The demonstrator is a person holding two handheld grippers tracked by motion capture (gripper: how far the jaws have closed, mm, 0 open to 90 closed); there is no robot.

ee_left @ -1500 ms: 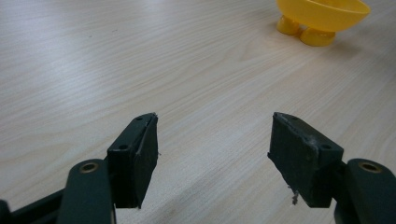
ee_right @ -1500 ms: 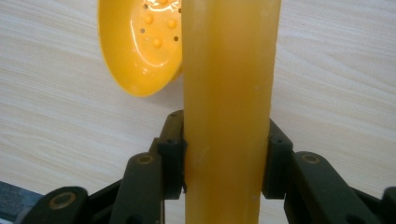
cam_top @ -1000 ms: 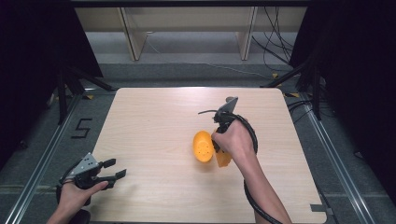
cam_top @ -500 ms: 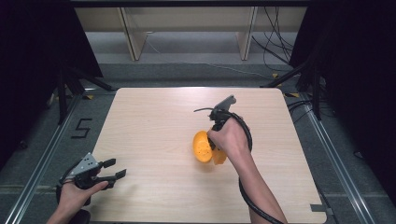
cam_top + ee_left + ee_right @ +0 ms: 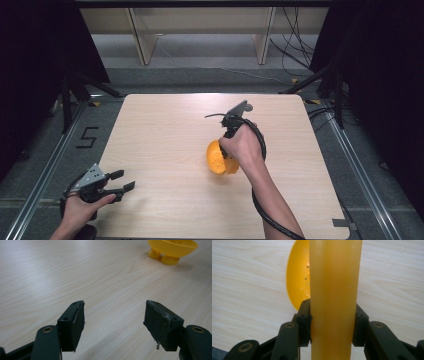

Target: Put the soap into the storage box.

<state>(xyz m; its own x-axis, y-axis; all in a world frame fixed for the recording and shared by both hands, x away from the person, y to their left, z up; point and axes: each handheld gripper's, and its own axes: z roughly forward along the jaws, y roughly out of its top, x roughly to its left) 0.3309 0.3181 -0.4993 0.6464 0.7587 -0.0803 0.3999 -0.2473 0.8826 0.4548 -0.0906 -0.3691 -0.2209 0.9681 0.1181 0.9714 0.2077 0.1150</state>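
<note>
The bench [image 5: 165, 130] lies mostly bare, with open wood running to its far and left edges and a wide stretch between the two hands. Near the middle, the right hand-held gripper [image 5: 332, 322] is clamped on a yellow strainer [image 5: 216, 157] by its thick handle [image 5: 334, 290], pads pressed against both sides, the perforated bowl turned on edge just above the wood. The left hand-held gripper [image 5: 122, 181] sits low at the near-left corner, well apart, jaws wide with nothing between them.

Count on the worktop [image 5: 165, 130]

One yellow bowl [image 5: 216, 157], one yellow cylinder [image 5: 334, 290], two claws: left claw [image 5: 124, 181], right claw [image 5: 331, 322].
</note>
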